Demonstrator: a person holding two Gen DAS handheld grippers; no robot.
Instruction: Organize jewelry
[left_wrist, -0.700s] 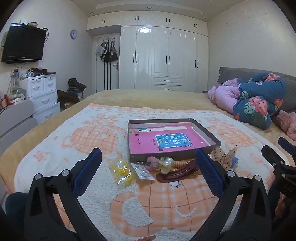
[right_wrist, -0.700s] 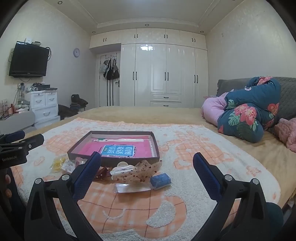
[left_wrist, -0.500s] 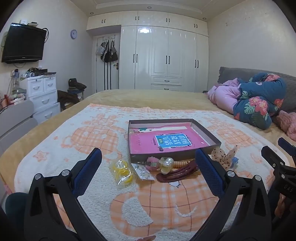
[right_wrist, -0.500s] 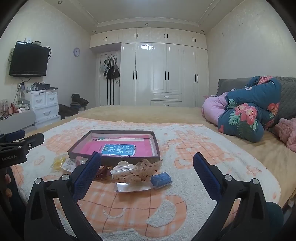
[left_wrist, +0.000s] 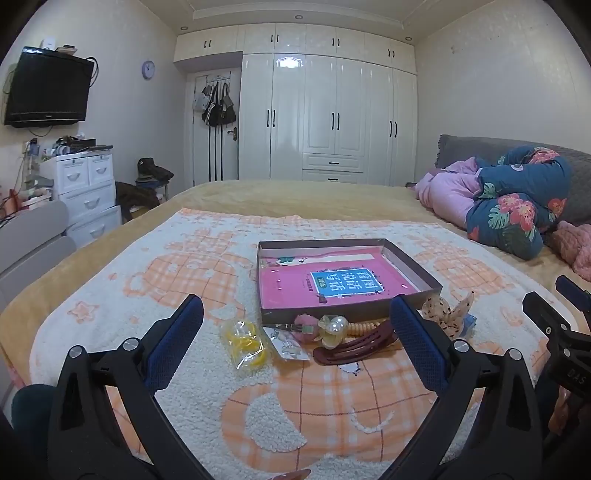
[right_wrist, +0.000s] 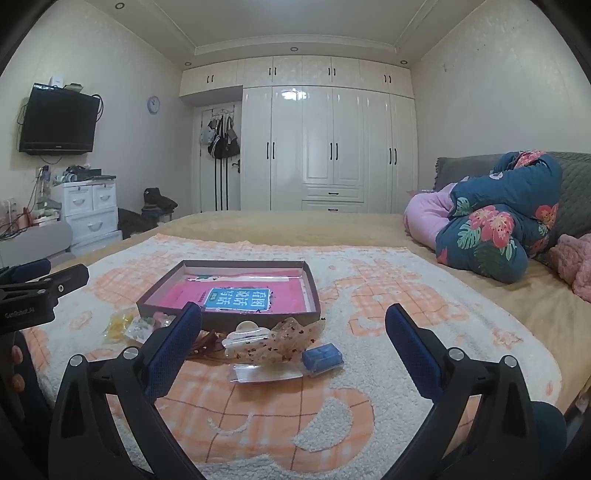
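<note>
Nearest to the cameras, the left hand-held gripper and the right hand-held gripper both stand wide open and hold nothing; they hover above the blanket on the bed, a little short of the jewelry. Just past them the small pieces lie in a loose row in front of the tray: a yellow bag, a clear packet, a pearl clip resting on a dark red barrette, then a white claw clip, a spotted bow and a blue box. Behind them is the tray, and nothing from the row is inside it yet. The risk, as I judge it, is that the pieces touch and overlap, so closing on one may drag its neighbour. The blanket is also soft and fluffy, so thin packets may be hard to pinch, and a finger could catch the pile or push the light tray away.
</note>
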